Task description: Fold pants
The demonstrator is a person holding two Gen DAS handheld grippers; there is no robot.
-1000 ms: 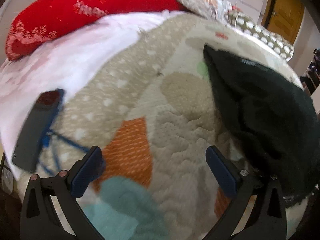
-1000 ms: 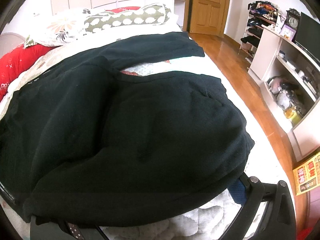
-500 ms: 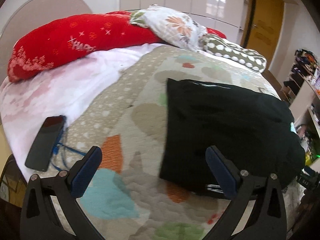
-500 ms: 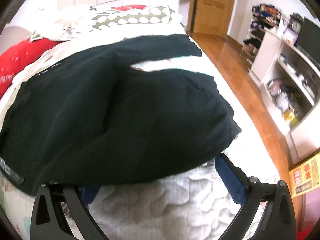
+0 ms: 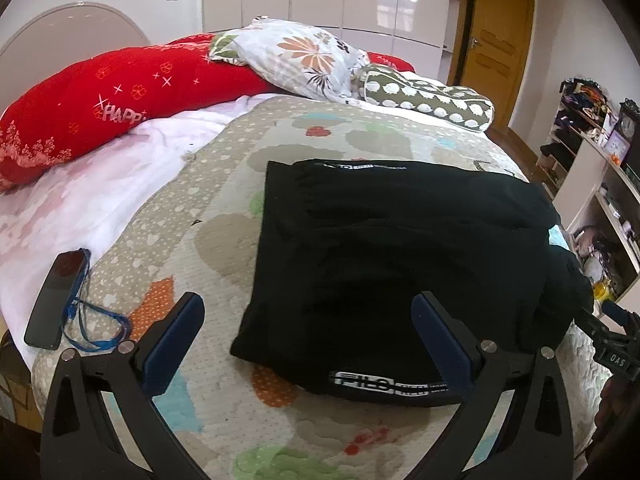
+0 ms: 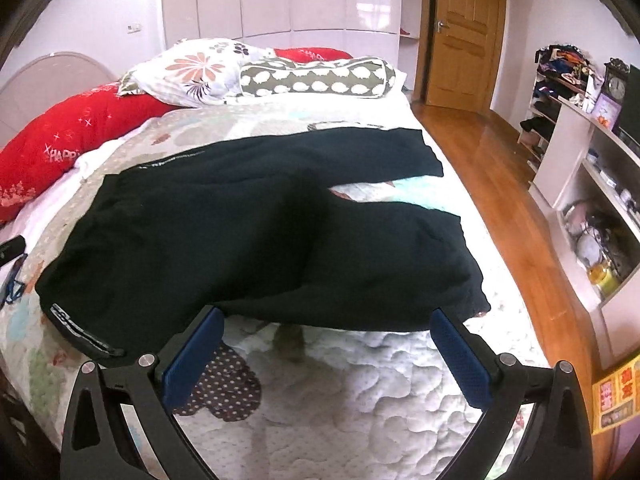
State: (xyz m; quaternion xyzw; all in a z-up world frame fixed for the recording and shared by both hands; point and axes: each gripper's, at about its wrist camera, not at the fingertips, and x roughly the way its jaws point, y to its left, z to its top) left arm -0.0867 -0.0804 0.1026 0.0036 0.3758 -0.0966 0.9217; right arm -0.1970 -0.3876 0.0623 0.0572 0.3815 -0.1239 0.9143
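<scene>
On the quilted bed (image 6: 320,400) the black pants (image 6: 248,240) lie flat, their long axis running across the mattress: the waistband (image 6: 80,332) with white lettering points toward the bed's left side, and the two legs reach toward the right edge, spread in a narrow V with quilt showing between them. The near leg is bunched at its cuff (image 6: 468,288). Both claws hang above the near edge, clear of the cloth; the left claw (image 5: 308,320) is spread wide and holds nothing, and the right claw (image 6: 328,340) is likewise spread and empty. At the headboard end lie a red pillow (image 5: 120,96), a floral pillow (image 5: 300,60) and a spotted bolster (image 5: 428,98). A dark phone (image 5: 52,300) with a blue cord (image 5: 92,328) rests on the white sheet at the left. Beyond the bed are wood flooring (image 6: 492,168), a wooden door (image 6: 464,28), glossy wardrobes and white shelves (image 6: 592,208) crowded with small items.
</scene>
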